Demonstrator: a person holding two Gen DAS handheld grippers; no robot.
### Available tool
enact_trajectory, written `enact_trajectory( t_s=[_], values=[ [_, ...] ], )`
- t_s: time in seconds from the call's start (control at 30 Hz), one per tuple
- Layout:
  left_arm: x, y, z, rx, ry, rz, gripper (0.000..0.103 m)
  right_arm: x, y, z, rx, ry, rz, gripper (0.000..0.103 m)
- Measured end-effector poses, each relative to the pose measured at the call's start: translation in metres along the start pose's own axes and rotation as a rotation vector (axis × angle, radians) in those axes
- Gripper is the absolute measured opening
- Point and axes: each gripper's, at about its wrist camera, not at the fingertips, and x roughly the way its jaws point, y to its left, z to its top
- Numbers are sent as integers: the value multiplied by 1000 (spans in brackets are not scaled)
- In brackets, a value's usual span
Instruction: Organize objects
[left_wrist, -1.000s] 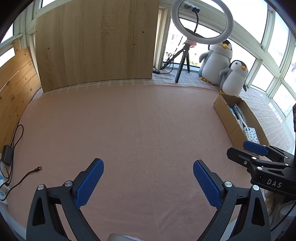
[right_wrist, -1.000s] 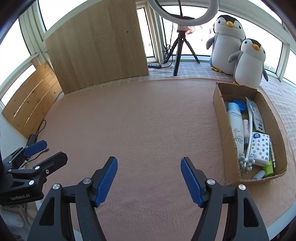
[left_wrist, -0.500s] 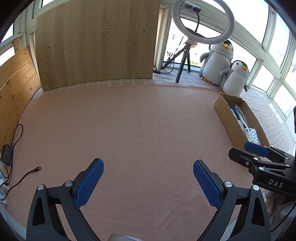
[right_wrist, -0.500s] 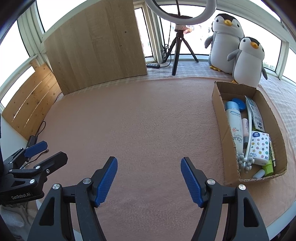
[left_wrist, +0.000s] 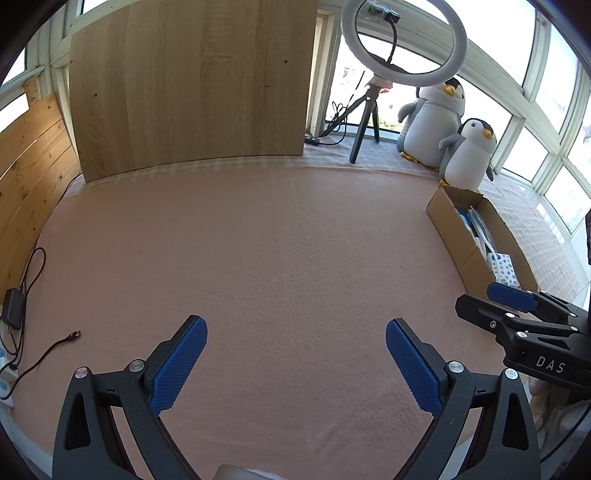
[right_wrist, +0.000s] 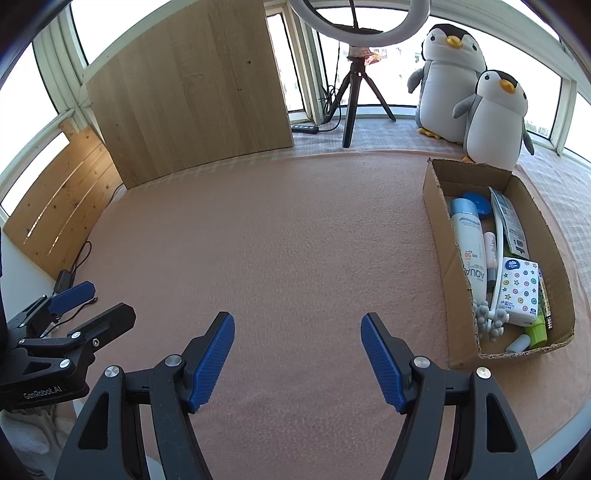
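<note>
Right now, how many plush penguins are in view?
2: the larger penguin by the window behind the cardboard box, the smaller penguin in front, to its right. None seem hidden.

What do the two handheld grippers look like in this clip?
Both are matte black plastic with silver screw heads. The left gripper and right gripper each carry two fingers faced with blue ribbed pads. From the side, white lettering shows: "DAS" on the right one's body, "GenRobot.AI" on the left one's. No cables, hands or sleeves can be made out.

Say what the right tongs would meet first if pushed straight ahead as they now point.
Probably only the pink cloth: the right tongs stand open over bare cloth, and the cardboard box lies off to the right. Depth is unclear.
</note>
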Motion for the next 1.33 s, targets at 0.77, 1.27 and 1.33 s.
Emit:
enact_trajectory(
  t_s=[0.77, 1.27, 1.33],
  values=[
    [1, 1, 1, 1, 6, 2, 100, 2, 1, -1, 5, 10, 1, 68],
    [17, 10, -4, -10, 25, -1, 102, 11, -2, -2, 11, 33, 1, 68],
    [20, 12, -6, -16, 28, 2, 102, 14, -2, -2, 11, 37, -3, 68]
  ],
)
